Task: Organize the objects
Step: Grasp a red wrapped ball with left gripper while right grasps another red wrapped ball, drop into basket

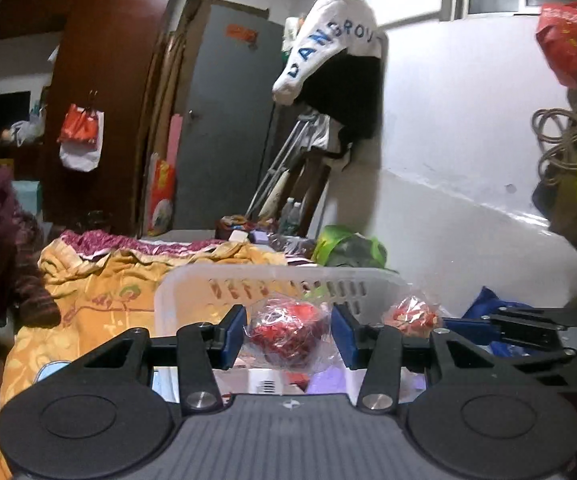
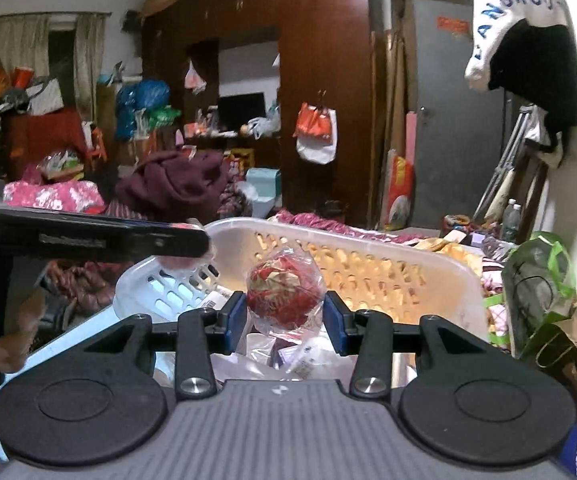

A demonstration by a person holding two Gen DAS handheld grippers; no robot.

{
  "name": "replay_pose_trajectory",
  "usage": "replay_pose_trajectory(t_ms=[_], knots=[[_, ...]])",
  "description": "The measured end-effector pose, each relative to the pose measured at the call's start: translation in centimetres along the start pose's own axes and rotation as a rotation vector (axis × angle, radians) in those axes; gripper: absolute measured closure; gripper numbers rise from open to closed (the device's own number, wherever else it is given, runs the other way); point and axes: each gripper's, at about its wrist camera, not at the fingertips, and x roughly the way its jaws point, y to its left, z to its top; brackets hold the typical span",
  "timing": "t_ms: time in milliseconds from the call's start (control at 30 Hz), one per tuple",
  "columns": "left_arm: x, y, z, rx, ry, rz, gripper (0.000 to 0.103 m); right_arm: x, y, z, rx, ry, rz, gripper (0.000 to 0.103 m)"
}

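Note:
A white slotted plastic basket (image 1: 192, 280) sits on a bed; it also shows in the right wrist view (image 2: 428, 264). My left gripper (image 1: 288, 336) is shut on a red ball wrapped in clear plastic (image 1: 284, 332) and holds it over the basket. My right gripper (image 2: 284, 314) is shut on a second red wrapped ball (image 2: 284, 296), also over the basket. In the left wrist view the right gripper (image 1: 440, 322) shows at the right with its ball (image 1: 410, 314). The left gripper's black arm (image 2: 88, 236) crosses the left of the right wrist view. Small packets (image 2: 288, 356) lie in the basket.
An orange patterned quilt (image 1: 100, 292) covers the bed left of the basket. A green bag (image 2: 536, 280) and a brown paper bag (image 2: 568, 344) stand to the right. A maroon garment heap (image 2: 176, 184), a wardrobe (image 2: 320, 60) and a grey door (image 1: 224, 120) lie behind.

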Motion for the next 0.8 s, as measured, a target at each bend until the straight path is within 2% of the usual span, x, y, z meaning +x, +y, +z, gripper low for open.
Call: replay_pose_trajectory(t_ms=[367,400,433,467,533,600,667,733,800], knots=[[0.0,0.4,-0.6,0.014,-0.03,0.007,0.051,0.4,0.5,-0.5,-0.024,-0.004,0.001,0.056],[0.0,0.2,-0.6,0.028,-0.043,0.019,0.042,0.3,0.7,-0.4,-0.037,-0.01,-0.008,0.052],[-0.1,0.2,-0.7,0.038,-0.052,0.035,0.024,0.1,0.8,-0.4,-0.042,-0.023,-0.019,0.038],[-0.3,0.3,-0.7,0.035,-0.061,0.042,0.018,-0.2,0.7,-0.5,-0.038,-0.042,-0.024,0.02],[-1.6,0.7,-1.0,0.017,-0.092,0.038,0.017,-1.8,0.6,-0.9,-0.015,-0.092,-0.029,0.013],[-3.7,0.8,-1.8,0.025,-0.116,0.02,0.017,-4.3,0.3,-2.2,0.006,-0.141,-0.036,0.012],[-6.1,1.2,-3.7,0.046,-0.123,0.023,0.017,-6.6,0.1,-4.4,0.023,-0.175,-0.039,0.002],[-8.1,1.8,-6.2,0.054,-0.116,0.043,0.017,-8.0,0.0,-6.9,0.039,-0.173,-0.045,0.002],[-9.0,2.7,-8.8,0.04,-0.091,0.068,0.017,-8.0,-0.3,-8.9,0.077,-0.131,-0.059,0.002]])
